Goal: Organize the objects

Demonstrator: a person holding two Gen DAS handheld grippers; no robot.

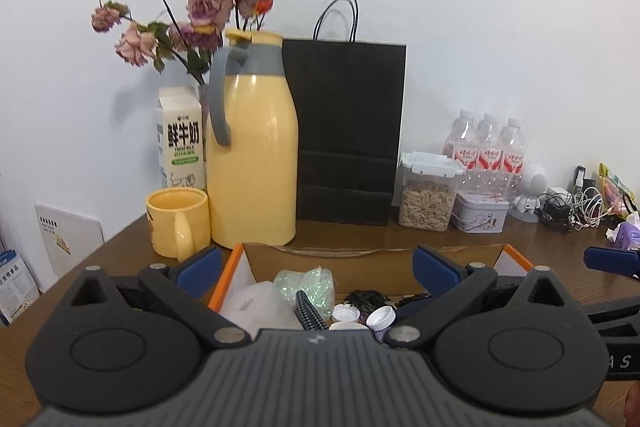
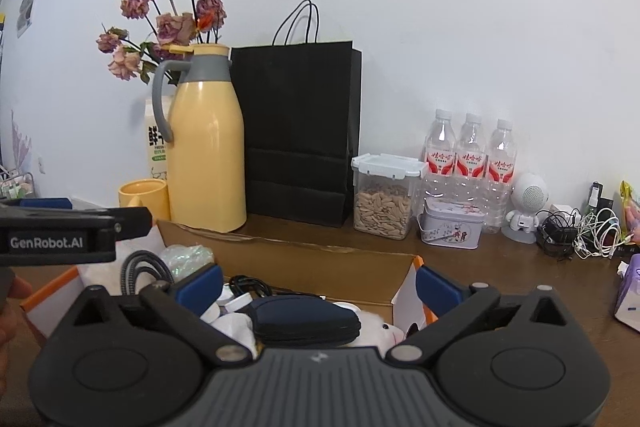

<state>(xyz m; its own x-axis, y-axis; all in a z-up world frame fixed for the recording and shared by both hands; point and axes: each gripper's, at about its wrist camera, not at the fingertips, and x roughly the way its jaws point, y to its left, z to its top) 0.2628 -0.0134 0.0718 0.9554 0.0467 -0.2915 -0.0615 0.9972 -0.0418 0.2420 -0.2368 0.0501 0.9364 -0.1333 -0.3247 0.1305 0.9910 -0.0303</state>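
Observation:
An open cardboard box (image 1: 360,251) with orange edges stands on the brown table just in front of both grippers. It holds white bottle caps (image 1: 382,317), a green shiny bag (image 1: 308,285), a black ribbed piece (image 1: 309,311) and a black cable (image 1: 366,297). In the right wrist view a dark blue pouch (image 2: 304,319) and a white plush toy (image 2: 380,333) lie in the box (image 2: 320,263). My left gripper (image 1: 318,267) is open over the box with nothing between its blue pads. My right gripper (image 2: 319,285) is open too, above the pouch and apart from it.
Along the wall stand a milk carton (image 1: 180,143), yellow mug (image 1: 178,221), yellow thermos jug (image 1: 252,147), black paper bag (image 1: 344,131), seed container (image 2: 386,197), tin (image 2: 452,227), three water bottles (image 2: 472,155), a white speaker figure (image 2: 526,205) and tangled cables (image 2: 580,231). A purple tissue pack (image 2: 630,291) lies right.

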